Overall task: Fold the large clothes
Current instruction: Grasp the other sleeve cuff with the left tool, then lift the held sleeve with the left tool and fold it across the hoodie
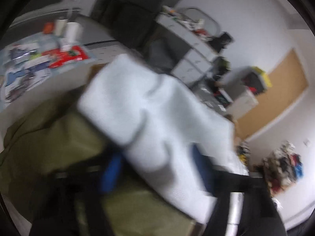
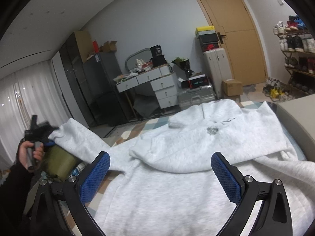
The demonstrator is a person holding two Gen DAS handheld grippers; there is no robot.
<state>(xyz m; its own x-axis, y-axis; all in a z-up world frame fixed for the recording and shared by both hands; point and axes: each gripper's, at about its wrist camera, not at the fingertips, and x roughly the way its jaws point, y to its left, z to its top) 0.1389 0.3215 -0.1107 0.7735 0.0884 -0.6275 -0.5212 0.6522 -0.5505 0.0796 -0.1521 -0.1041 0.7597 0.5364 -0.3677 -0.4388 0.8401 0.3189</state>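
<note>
A light grey hoodie [image 2: 196, 147] lies spread on the bed's patterned sheet [image 2: 135, 131], one sleeve folded across its chest. Its other sleeve [image 2: 78, 135] stretches to the far left, where a person's hand [image 2: 29, 153] holds my left gripper [image 2: 50, 138] on the lifted cuff. In the blurred left wrist view that sleeve [image 1: 147, 102] runs between the blue pads [image 1: 112, 167] of the left gripper [image 1: 157, 157], which is shut on it. My right gripper [image 2: 160, 157] hovers open over the hoodie's lower body, nothing between its fingers.
An olive green cloth [image 2: 59, 163] is bunched under the left gripper, seen also as the olive cloth [image 1: 49, 137]. Beyond the bed stand a white drawer desk [image 2: 157, 82], silver suitcases [image 2: 195, 96], a cardboard box [image 2: 232, 87], a wooden door [image 2: 236, 29] and a shoe rack [image 2: 295, 49].
</note>
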